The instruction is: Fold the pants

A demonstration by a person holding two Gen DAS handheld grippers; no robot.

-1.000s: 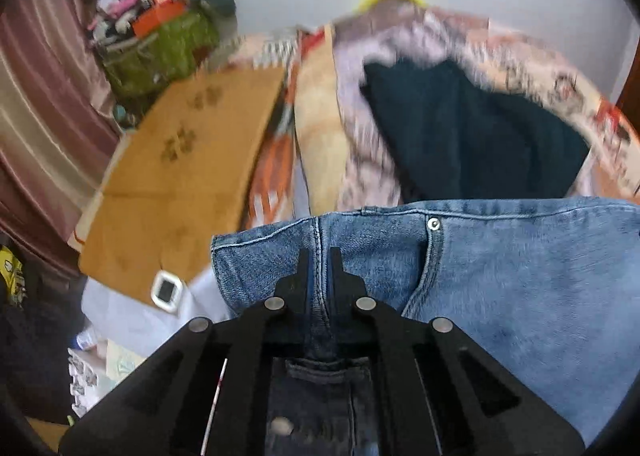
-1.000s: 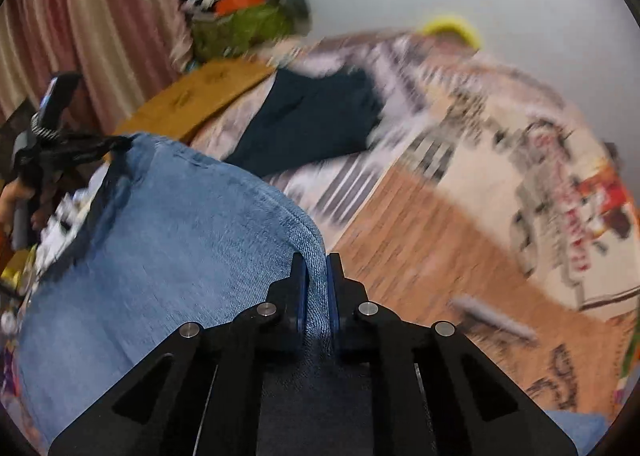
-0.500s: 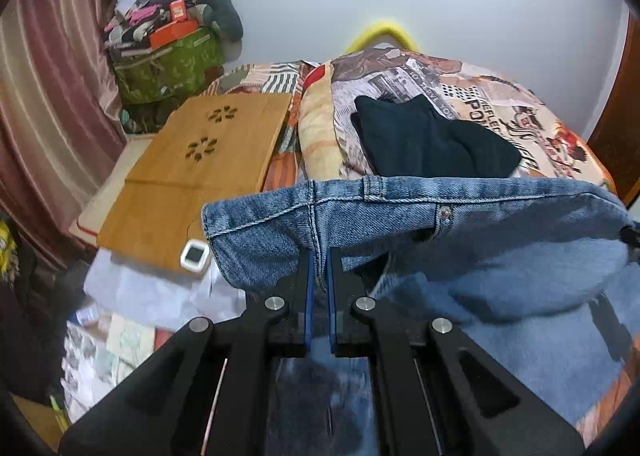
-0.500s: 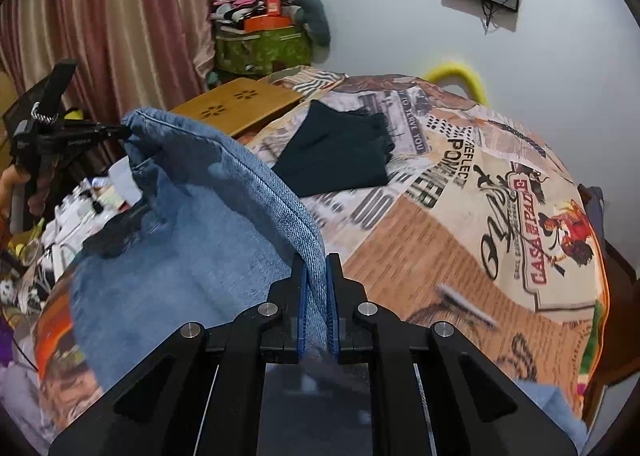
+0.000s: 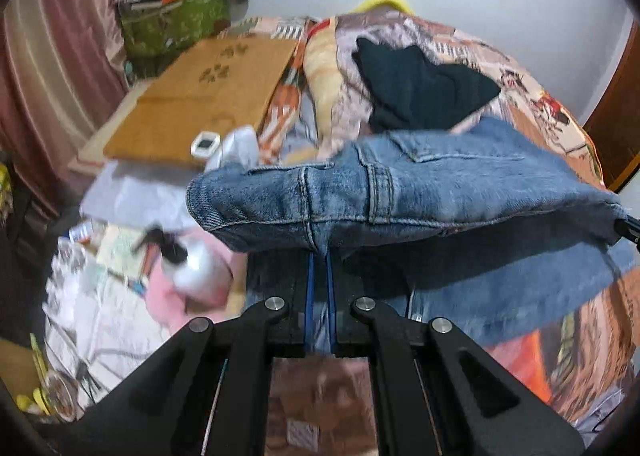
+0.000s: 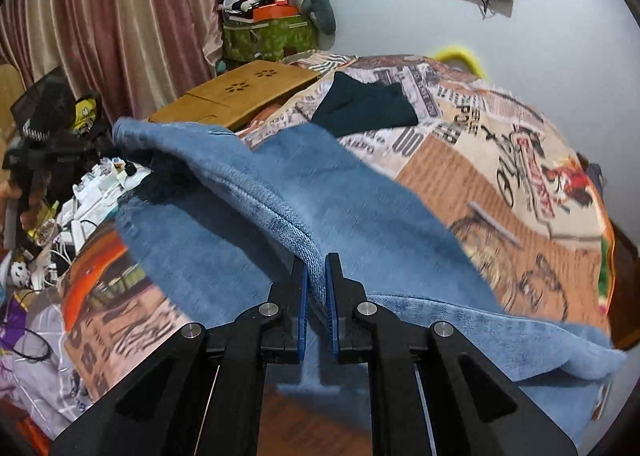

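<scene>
Blue denim pants [image 5: 420,192] hang stretched between both grippers above the bed. My left gripper [image 5: 318,260] is shut on the waistband at a side seam near a belt loop. My right gripper [image 6: 316,262] is shut on the folded denim edge [image 6: 280,212] at the other end of the waistband. The rest of the pants [image 6: 440,320] drapes down onto the patterned bedspread [image 6: 500,184]. The left gripper [image 6: 44,152] shows in the right wrist view at far left, holding the pants' other end.
A folded dark garment [image 5: 420,92] lies on the bed further back, also in the right wrist view [image 6: 364,104]. A wooden lap table [image 5: 208,92] rests at the bed's left. Clutter, cables and a white bottle [image 5: 200,264] lie at the left. A curtain [image 6: 120,16] and green bag [image 6: 268,32] stand behind.
Both grippers have moved forward and down with the waistband. The pants have turned over, so the upper layer now folds forward over the lower part lying on the bed.
</scene>
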